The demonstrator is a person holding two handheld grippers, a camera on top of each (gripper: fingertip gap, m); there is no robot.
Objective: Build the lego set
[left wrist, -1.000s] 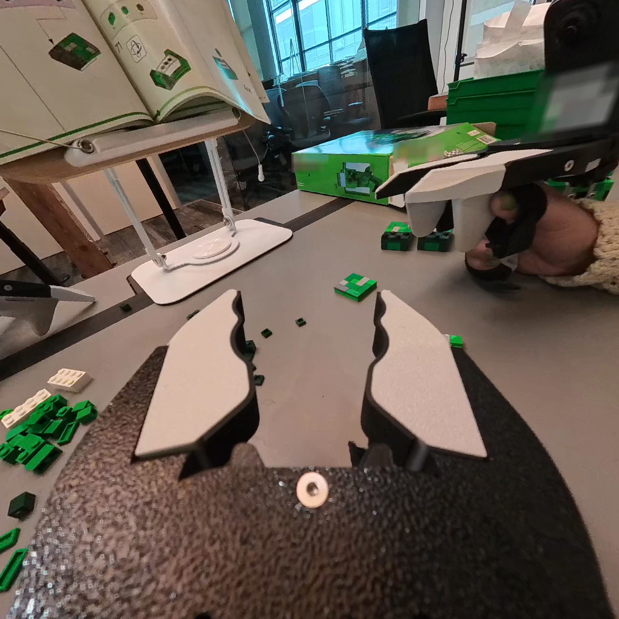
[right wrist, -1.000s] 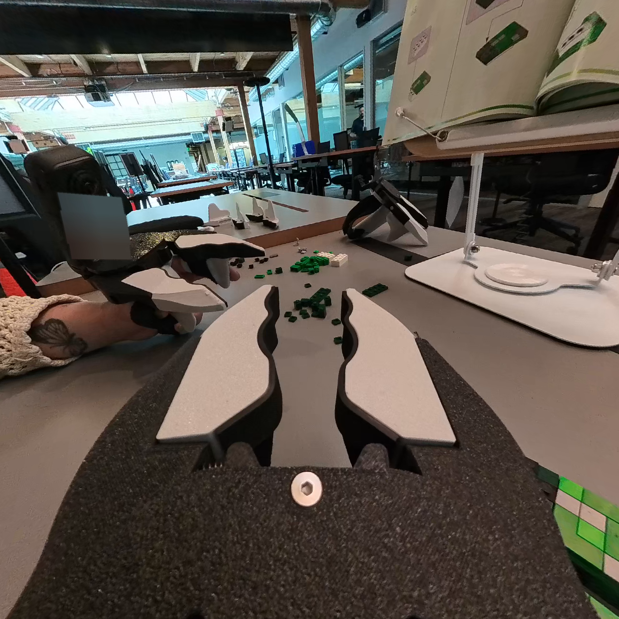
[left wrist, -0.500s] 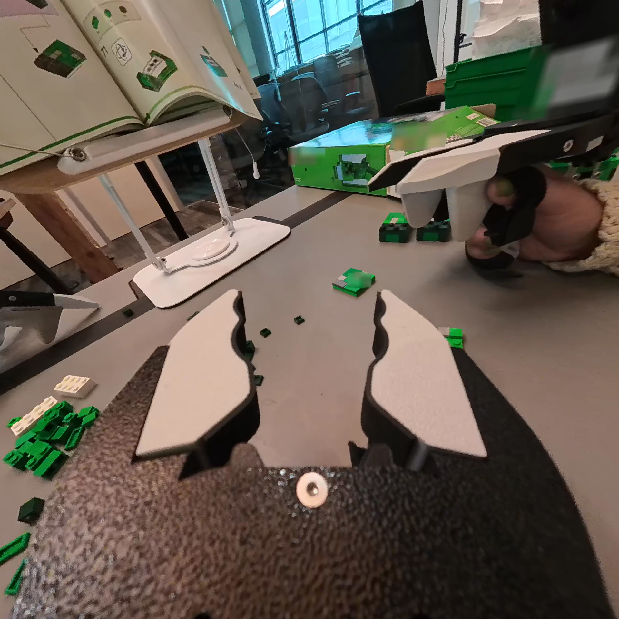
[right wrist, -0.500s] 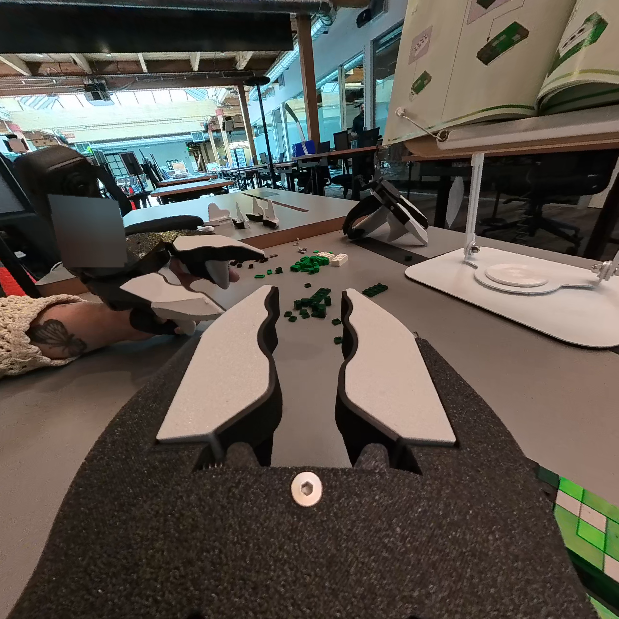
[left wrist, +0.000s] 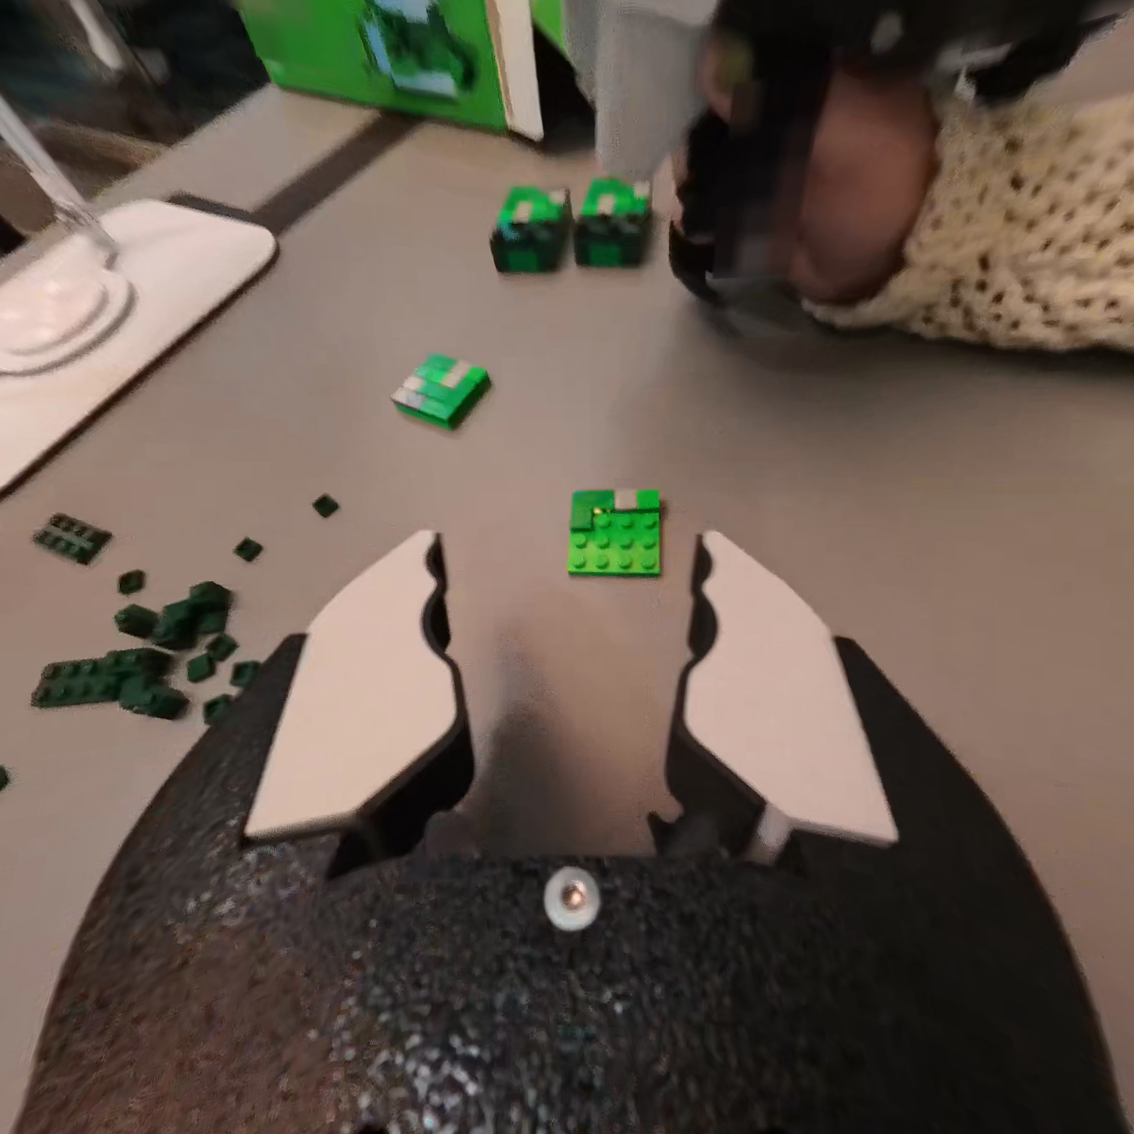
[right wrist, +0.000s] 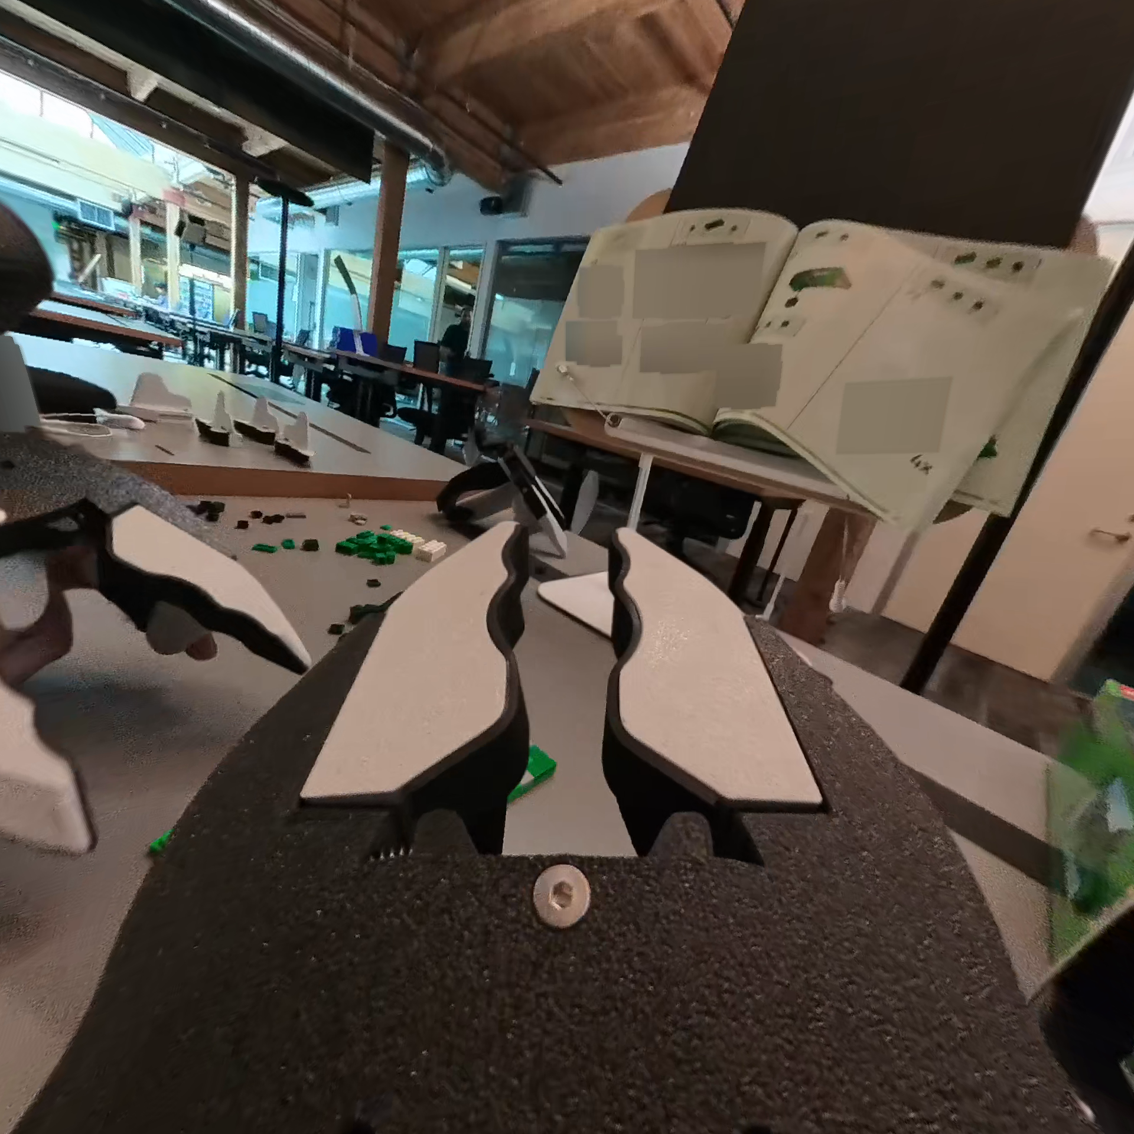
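Note:
My left gripper [left wrist: 570,540] is open and empty, low over the grey table. A bright green studded plate [left wrist: 615,534] with a few tiles at its far edge lies just ahead, between the fingertips. A second tiled green plate [left wrist: 442,389] lies farther off to the left. Two small green cube builds [left wrist: 529,230] [left wrist: 612,224] stand beyond. My right gripper [right wrist: 567,537] is empty with a narrow gap between its jaws, raised above the table. It shows blurred in the left wrist view [left wrist: 632,92], held by a hand. A green plate [right wrist: 534,773] shows beneath its fingers.
Dark green loose pieces [left wrist: 135,650] lie at the left. Bright green and white bricks [right wrist: 380,543] lie farther back. The instruction book [right wrist: 798,343] sits on a stand with a white base [left wrist: 92,294]. A green box [left wrist: 393,55] is at the back. A spare gripper [right wrist: 509,491] rests on the table.
My left gripper has moved forward and right, down to the studded green plate. My right gripper has lifted and tilted up, turning to the right.

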